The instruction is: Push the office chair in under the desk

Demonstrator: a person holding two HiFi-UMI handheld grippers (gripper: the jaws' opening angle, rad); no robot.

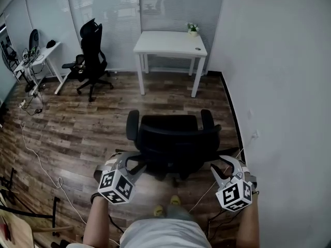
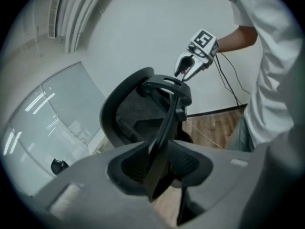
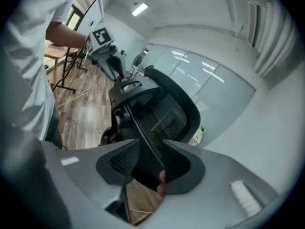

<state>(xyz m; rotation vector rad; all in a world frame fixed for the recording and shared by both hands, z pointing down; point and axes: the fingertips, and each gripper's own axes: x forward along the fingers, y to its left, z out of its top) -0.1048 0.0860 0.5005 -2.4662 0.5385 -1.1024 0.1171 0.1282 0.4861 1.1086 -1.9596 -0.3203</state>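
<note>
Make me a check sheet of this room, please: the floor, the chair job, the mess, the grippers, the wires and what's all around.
Surface: wood floor, dark planks.
Job's things: black office chair stands out in the room with its back to the person; white desk is ahead by the wall. The chair is not yet under it.
Clutter: small plant on the white desk; gear on a second desk at left.
Grippers: left gripper and right gripper are at either side of the chair's back. Both have their jaws open, with the back's edge between them, not pinched.
Cables: white cable snakes over the floor at left.
Surroundings: second black chair, glass wall with blinds, plain wall at right.
</note>
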